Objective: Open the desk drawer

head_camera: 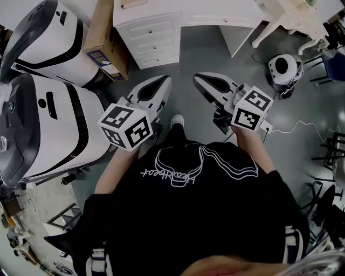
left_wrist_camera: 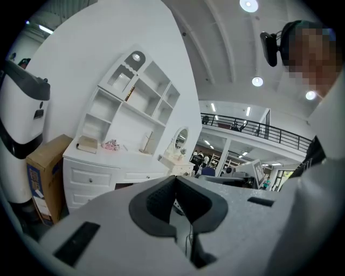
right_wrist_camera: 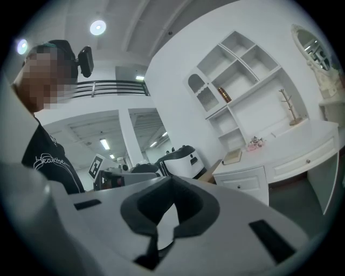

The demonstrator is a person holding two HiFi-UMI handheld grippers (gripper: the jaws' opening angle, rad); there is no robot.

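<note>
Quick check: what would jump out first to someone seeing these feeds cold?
Two grippers with marker cubes, the left gripper and right gripper, both shut and empty, are held out mid-frame in the head view. Big white-and-black machines crowd the left, and the white desk, drawers closed, stands ahead at the top.

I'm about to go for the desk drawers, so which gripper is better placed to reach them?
Left, probably: in the head view the left gripper lines up below the drawers, while the right gripper sits off to their side. Both are shut.
</note>
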